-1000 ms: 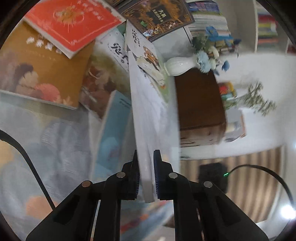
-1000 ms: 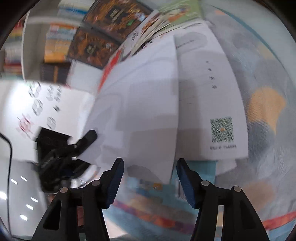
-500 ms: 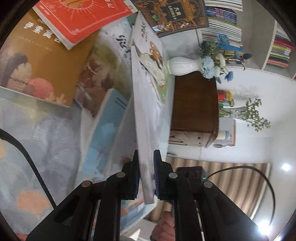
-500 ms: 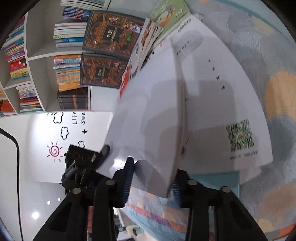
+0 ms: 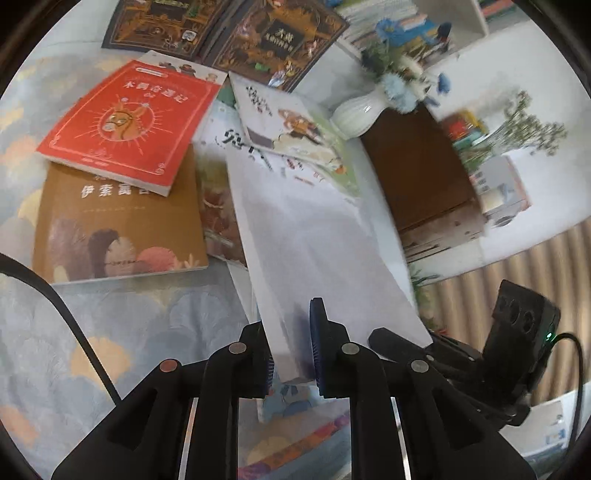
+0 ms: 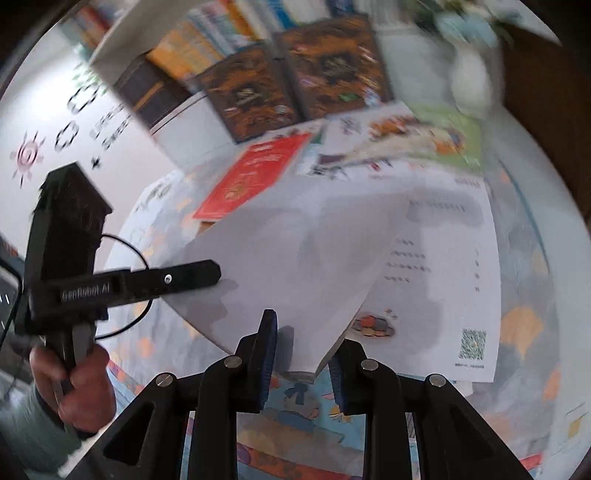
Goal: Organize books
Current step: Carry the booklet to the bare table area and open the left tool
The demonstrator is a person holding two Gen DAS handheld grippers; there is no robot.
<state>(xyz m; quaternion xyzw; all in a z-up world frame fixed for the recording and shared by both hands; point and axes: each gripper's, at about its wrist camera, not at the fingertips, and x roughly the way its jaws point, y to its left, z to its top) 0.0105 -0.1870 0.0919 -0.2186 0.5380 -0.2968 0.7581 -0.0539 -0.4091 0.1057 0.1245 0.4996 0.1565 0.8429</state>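
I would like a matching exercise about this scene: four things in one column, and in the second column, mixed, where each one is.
Things:
1. white book
2. red book
3. white vase
4. two dark ornate books

Places:
A. lying on the brown book
B. standing on the dark wooden cabinet
C. clamped by the left gripper and the right gripper
D. side by side at the far edge, before the shelves

Pairs: 1-C, 2-A, 3-B, 4-D

Two matte-black handheld grippers, the left gripper [image 5: 291, 354] and the right gripper [image 6: 301, 360], carry blue ribbed pads [image 5: 316, 347] and silver screws [image 6: 232, 361]; one bears white "GenRobot.AI" lettering, a thin black cable [image 6: 125, 243], and a grey-green sleeve [image 6: 26, 432].
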